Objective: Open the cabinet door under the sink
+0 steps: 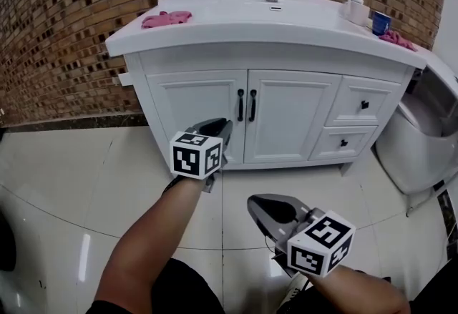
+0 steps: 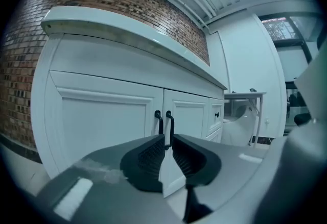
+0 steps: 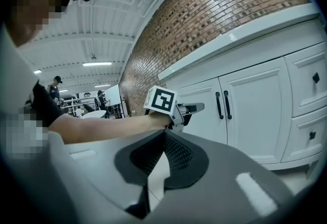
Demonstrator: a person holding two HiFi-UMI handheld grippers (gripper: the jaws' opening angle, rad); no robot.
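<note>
The white sink cabinet [image 1: 279,137] has two doors that both look closed, with a pair of black vertical handles: the left handle [image 1: 240,105] and the right handle [image 1: 252,105]. My left gripper [image 1: 223,124] is held level in front of the left door, a little below and left of the handles and short of the door. Its jaws stand slightly apart with nothing pressed between them. In the left gripper view the handles [image 2: 169,125] line up beyond the narrow gap of the left gripper [image 2: 167,140]. My right gripper [image 1: 252,200] hangs lower and further back, jaws together, empty.
On the counter lie a pink cloth [image 1: 167,18], a soap bottle [image 1: 356,6], a blue cup [image 1: 381,21] and a second pink cloth [image 1: 397,38]. Two drawers [image 1: 365,104] sit right of the doors. A white fixture [image 1: 422,134] stands at right. A brick wall is behind.
</note>
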